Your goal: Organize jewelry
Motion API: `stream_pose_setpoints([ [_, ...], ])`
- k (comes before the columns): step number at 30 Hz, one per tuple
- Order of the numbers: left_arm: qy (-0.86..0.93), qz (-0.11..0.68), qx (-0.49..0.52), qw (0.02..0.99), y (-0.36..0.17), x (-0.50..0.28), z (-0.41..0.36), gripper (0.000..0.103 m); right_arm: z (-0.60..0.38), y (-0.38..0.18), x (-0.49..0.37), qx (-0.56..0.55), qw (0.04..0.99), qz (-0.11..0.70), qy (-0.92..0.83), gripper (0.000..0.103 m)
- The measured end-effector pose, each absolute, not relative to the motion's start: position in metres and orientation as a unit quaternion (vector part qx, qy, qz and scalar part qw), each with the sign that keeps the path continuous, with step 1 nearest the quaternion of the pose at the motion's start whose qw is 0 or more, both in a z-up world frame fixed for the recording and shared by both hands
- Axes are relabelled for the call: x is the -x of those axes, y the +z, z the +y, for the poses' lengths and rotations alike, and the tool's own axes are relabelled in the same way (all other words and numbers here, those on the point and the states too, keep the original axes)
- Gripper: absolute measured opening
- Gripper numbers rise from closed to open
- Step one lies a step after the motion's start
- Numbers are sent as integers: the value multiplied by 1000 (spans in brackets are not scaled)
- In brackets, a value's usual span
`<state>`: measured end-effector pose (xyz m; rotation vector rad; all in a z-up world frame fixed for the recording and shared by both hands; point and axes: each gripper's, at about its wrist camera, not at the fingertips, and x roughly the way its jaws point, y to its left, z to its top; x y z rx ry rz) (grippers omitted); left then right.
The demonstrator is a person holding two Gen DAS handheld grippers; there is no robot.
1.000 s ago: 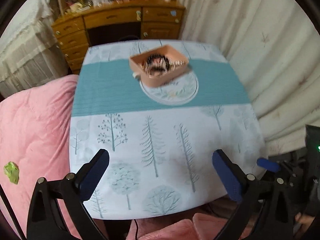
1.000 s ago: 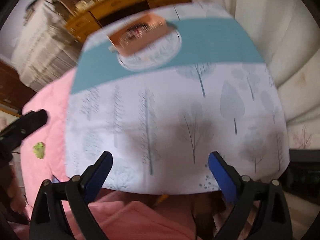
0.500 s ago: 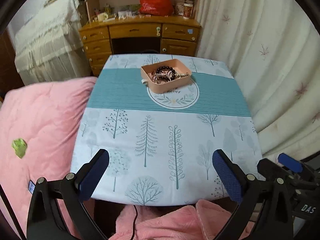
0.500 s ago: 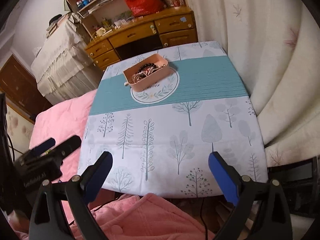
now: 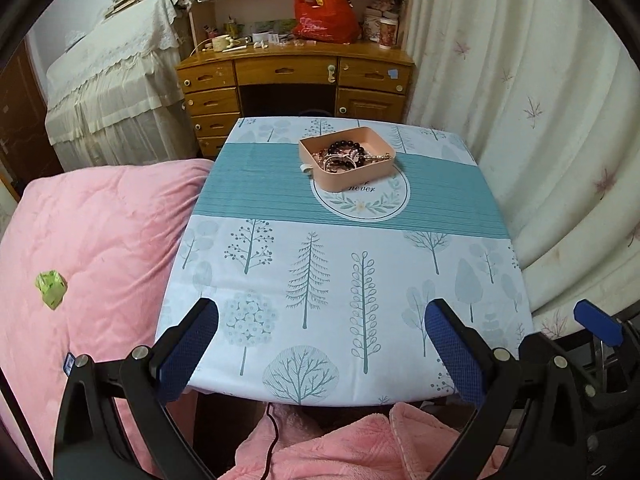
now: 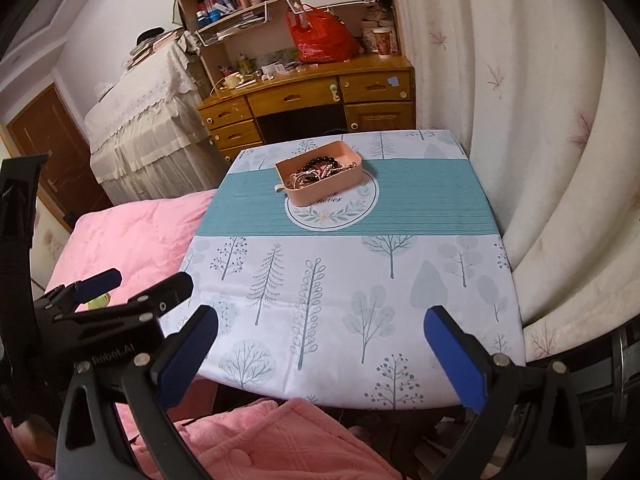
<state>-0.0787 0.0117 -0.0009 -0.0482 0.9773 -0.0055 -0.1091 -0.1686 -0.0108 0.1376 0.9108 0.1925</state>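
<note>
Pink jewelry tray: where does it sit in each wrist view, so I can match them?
Left wrist view: the pink jewelry tray is above centre, on the teal band of the tablecloth.
Right wrist view: the tray is left of centre, upper half.
Shared landmark: the round wreath print, which the tray partly covers.

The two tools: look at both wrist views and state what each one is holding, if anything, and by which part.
Nothing is held. The left tool and the right tool both stand open and empty over the near table edge; the jewelry lies in the pink tray.
</note>
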Motion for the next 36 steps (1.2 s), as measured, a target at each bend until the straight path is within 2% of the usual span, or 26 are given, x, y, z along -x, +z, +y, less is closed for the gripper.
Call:
stream_pose_setpoints([
  [14,-1,495,23,869,-12,73,6,102,-165,-24,105,-57,879,463,97,103],
  [36,2,488,-3,873,-8,63,-8,102,-179,-23,93,-65,877,467,89,103],
])
